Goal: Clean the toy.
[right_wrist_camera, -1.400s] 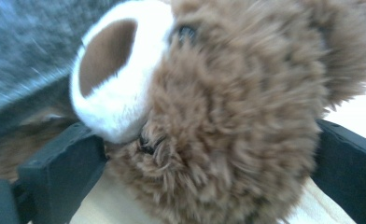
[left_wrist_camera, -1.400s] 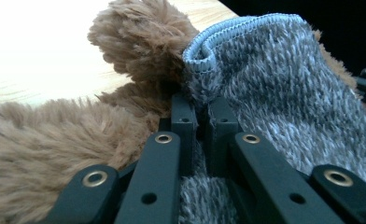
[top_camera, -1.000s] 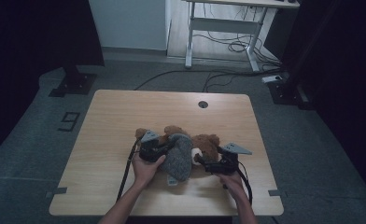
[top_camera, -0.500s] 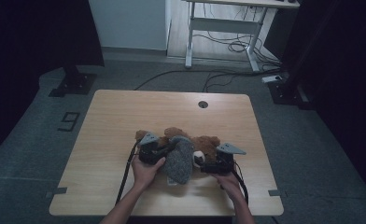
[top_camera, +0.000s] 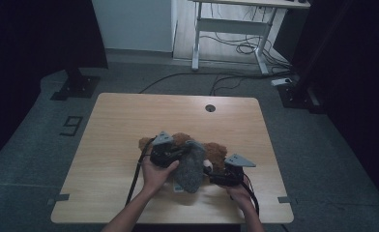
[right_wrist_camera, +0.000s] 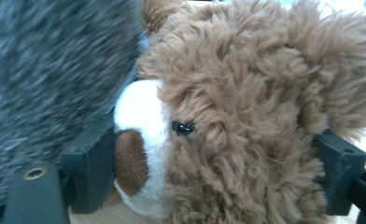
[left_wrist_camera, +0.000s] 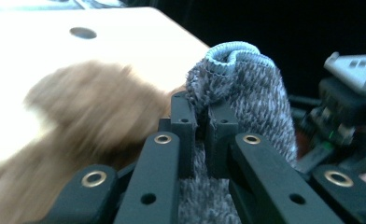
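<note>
Left tongs [left_wrist_camera: 200, 119] pinched nearly closed on the ribbed edge of the grey knit garment [left_wrist_camera: 246, 93], fabric bunched between the jaws. Right tongs [right_wrist_camera: 214, 158] wide around the head of the brown teddy bear [right_wrist_camera: 246, 116], one jaw by the white muzzle, the other behind the ear; jaws have just been closing with the head between them, and both appear to touch fur, but a firm squeeze can't be confirmed. High view: left tongs [top_camera: 164, 152] and right tongs [top_camera: 226, 174] sit either side of the bear [top_camera: 215, 151], which lies on the wooden worktop [top_camera: 129, 121] near the front edge, a bit right of centre, grey knit [top_camera: 191, 166] draped over its middle and running toward the front edge. Both hands on tools, cables trailing back off the front edge. Progress judgement: looks like dressing or undressing the bear, direction unclear; knit is gripped, head is being secured. Left: pulling the garment along the body while the head is held.
</note>
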